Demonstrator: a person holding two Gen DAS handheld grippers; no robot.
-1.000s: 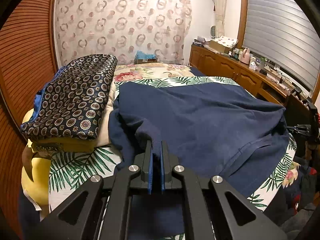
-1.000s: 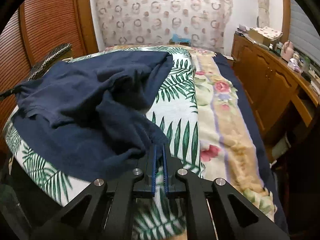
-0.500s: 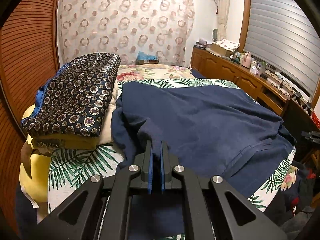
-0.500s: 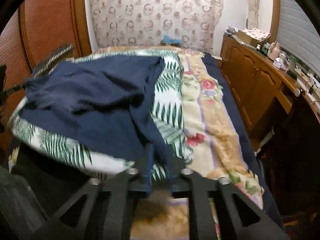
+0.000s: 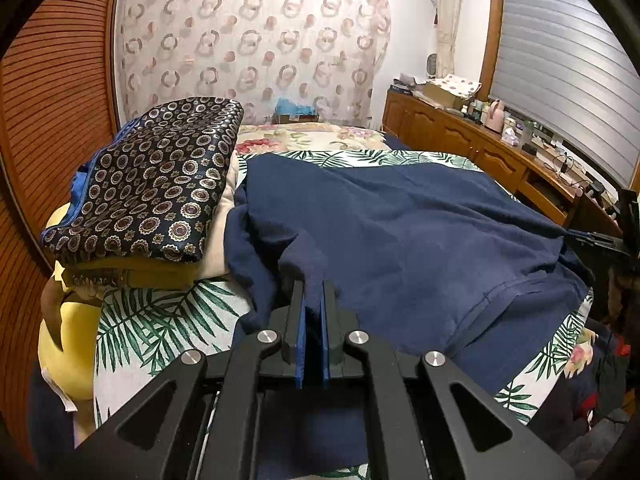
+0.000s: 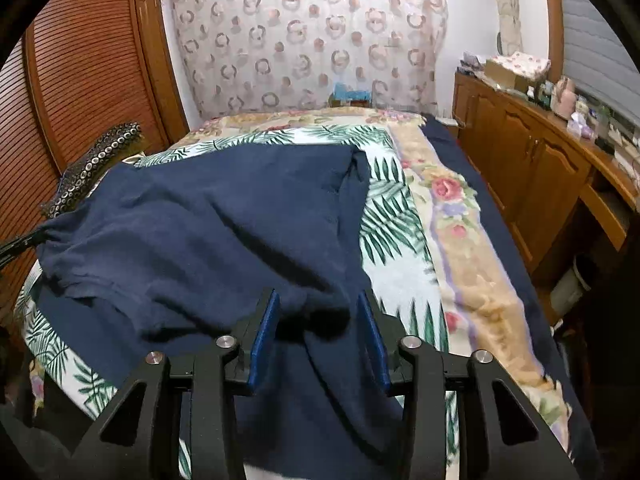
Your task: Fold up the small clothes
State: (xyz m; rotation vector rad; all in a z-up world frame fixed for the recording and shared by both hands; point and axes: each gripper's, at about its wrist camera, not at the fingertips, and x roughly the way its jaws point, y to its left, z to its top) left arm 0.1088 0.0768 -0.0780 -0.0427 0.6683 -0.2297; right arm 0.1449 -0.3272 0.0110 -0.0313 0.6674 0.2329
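Note:
A navy shirt [image 5: 400, 232] lies spread over the palm-leaf bedspread [image 5: 160, 320]. My left gripper [image 5: 312, 284] is shut on a bunched fold at the shirt's near left corner. In the right wrist view the same shirt [image 6: 200, 220] covers the left half of the bed, and its near corner hangs down over the bed's edge. My right gripper [image 6: 318, 298] has its jaws opening, blue pads [image 6: 264, 332] well apart. A loose hump of navy cloth lies between them, and neither pad presses on it.
A stack of folded clothes topped by a dark medallion-print cloth [image 5: 160, 176] sits left of the shirt, with a yellow item [image 5: 68, 344] under it. A floral blanket [image 6: 452, 208] runs along the bed's right side. A wooden sideboard [image 6: 540, 168] lines the right wall; louvred doors [image 6: 92, 72] stand left.
My right gripper's jaws have gone from shut on the shirt's corner to wide apart, and that hand has shifted along the bed's edge. The left gripper has kept its hold and place.

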